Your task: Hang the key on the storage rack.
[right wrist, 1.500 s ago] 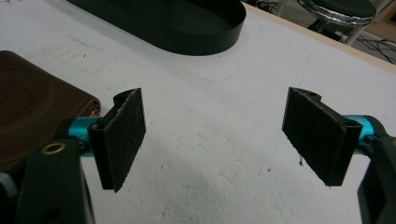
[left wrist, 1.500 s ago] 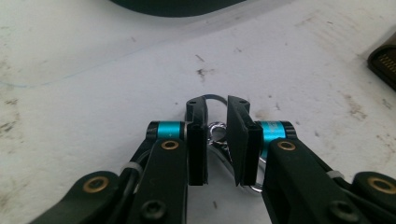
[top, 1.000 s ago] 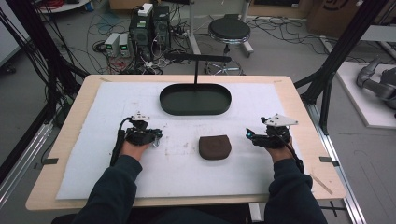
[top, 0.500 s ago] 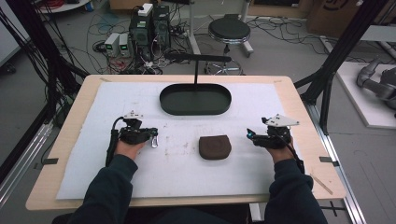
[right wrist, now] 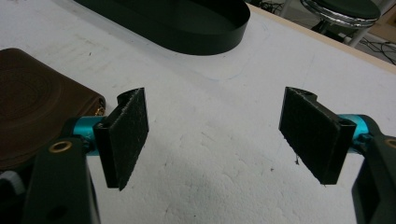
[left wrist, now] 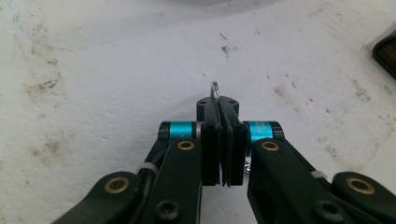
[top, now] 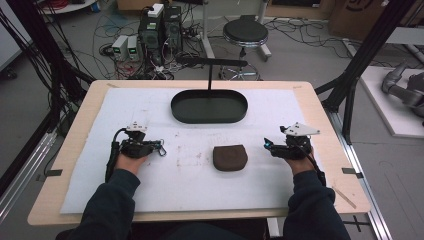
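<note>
A brown leather pouch [top: 230, 157] lies flat on the white mat, between my two grippers. My left gripper [top: 160, 149] rests on the mat to the pouch's left. Its jaws are pressed together [left wrist: 218, 105] on a small silver metal ring [left wrist: 215, 88] that sticks out past the tips. My right gripper [top: 267, 145] sits just right of the pouch with its jaws wide apart [right wrist: 215, 126] and nothing between them. The pouch [right wrist: 32, 107] lies beside its left pad [right wrist: 128, 128].
A black oval tray [top: 209, 106] with an upright T-shaped stand [top: 210, 62] sits at the back middle of the mat [top: 190, 185]; the tray's wall [right wrist: 196, 44] is ahead of the right gripper. A stool and cables lie on the floor beyond the table.
My left gripper has drifted a little to the left and toward the person, staying shut. The right gripper and the pouch have not moved.
</note>
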A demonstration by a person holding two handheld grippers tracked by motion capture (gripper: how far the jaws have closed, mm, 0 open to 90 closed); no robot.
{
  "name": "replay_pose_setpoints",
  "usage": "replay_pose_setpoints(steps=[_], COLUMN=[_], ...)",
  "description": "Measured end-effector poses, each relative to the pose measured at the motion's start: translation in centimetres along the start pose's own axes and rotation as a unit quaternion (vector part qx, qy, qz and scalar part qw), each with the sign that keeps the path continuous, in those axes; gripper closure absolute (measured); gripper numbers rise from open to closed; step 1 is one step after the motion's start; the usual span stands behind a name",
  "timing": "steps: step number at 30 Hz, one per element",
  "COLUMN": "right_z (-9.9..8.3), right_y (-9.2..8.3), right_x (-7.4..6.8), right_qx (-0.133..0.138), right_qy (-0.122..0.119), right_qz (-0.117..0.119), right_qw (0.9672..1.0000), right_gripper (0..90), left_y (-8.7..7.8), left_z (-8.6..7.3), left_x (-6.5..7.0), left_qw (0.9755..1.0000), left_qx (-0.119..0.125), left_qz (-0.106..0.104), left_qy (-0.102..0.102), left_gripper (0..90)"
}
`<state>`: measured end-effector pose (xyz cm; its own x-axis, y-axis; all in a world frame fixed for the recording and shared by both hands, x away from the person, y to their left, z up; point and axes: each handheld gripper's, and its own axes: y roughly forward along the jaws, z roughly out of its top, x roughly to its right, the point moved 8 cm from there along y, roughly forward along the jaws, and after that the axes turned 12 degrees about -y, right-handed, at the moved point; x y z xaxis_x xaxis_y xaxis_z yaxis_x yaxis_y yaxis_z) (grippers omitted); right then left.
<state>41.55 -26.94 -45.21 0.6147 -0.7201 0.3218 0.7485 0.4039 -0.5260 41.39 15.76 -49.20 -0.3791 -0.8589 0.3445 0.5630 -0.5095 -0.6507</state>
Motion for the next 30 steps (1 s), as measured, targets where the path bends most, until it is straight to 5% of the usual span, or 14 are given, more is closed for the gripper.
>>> replay_pose_setpoints(steps=[7, 14, 25, 30], right_z=[-0.1, 0.0, 0.0, 0.1], right_y=[0.0, -0.1, -0.1, -0.1], right_x=[0.0, 0.0, 0.2, 0.2], right_qx=[-0.001, 0.0, 0.005, 0.008], right_qy=[0.0, 0.003, 0.003, 0.003], right_qz=[0.0, -0.001, -0.002, -0.001], right_qw=[1.0, 1.0, 1.0, 1.0], right_gripper=[24.3, 24.3, 24.3, 24.3], left_y=[-0.2, -1.3, -3.5, -3.4], left_z=[0.1, 1.9, 8.5, 11.5], left_x=[-0.1, 0.9, 2.7, 3.2], left_qw=[0.9999, 0.9979, 0.9847, 0.983], left_qx=[-0.007, 0.051, 0.144, 0.153], left_qz=[0.004, -0.039, -0.076, -0.083], left_qy=[0.009, 0.01, 0.062, 0.06], left_gripper=[88.0, 88.1, 88.1, 88.1])
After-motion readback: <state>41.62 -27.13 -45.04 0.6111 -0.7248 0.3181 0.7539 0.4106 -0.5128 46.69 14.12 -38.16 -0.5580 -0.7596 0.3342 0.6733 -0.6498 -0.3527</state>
